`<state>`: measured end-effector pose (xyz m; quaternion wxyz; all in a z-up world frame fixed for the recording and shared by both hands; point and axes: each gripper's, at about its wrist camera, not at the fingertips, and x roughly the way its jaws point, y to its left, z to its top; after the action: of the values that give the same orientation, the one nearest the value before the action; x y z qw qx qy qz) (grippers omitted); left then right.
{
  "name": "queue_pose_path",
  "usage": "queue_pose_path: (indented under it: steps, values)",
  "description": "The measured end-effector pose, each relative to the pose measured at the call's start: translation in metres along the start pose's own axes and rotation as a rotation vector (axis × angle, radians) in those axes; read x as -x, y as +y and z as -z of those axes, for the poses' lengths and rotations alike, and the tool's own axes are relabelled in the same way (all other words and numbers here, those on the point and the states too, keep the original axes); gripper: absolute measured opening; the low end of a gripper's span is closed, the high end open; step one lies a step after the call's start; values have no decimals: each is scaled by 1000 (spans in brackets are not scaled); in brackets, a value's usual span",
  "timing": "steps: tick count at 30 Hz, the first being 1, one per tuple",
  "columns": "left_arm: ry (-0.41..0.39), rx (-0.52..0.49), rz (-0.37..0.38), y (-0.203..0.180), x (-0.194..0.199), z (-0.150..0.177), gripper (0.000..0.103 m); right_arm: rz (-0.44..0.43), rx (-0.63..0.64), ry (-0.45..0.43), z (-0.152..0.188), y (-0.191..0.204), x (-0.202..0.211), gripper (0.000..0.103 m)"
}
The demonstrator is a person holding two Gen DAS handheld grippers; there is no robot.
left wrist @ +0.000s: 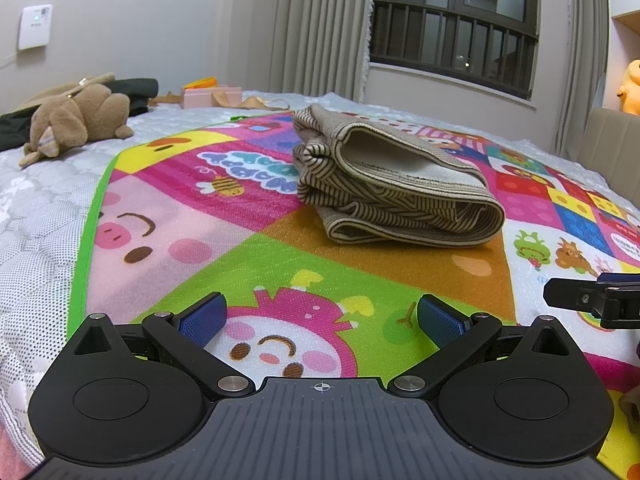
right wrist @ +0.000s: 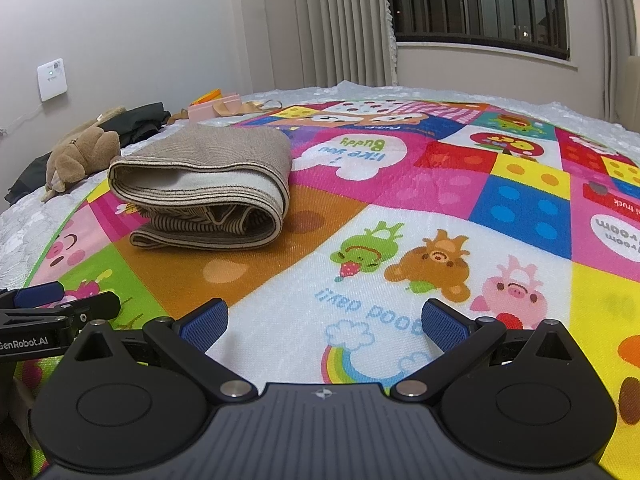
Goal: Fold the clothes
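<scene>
Beige striped garment (left wrist: 394,188) sits folded into a thick bundle on the play mat (left wrist: 280,276), ahead of our left hand-held gripper (left wrist: 322,320) and ahead-left of the right hand-held gripper (right wrist: 324,320). Both spread apart, empty; folding looks essentially done.

- My bed (left wrist: 36,216) carries a cartoon play mat (left wrist: 248,216).
- Folded striped garment (left wrist: 392,196) lies on the mat, mid-bed.
- Plush toy (left wrist: 76,120) near the bed's left edge.
</scene>
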<state>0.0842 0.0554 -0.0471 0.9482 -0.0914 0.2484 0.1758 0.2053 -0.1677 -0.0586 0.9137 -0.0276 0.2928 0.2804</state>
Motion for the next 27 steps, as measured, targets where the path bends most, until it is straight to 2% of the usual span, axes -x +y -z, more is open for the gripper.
queue_pose_path:
  steps: [9,21,27]
  values:
    - [13,-1,-5,-1,-1,-1,103,12,-2,43,-2,0,-7,103]
    - [28,-18,-18,-4,-3,-1,103,-9,-35,29,-2,-5,-5,103]
    - [33,-10,-14,-2,-2,-2,103,11,-17,62,-4,-1,-10,103]
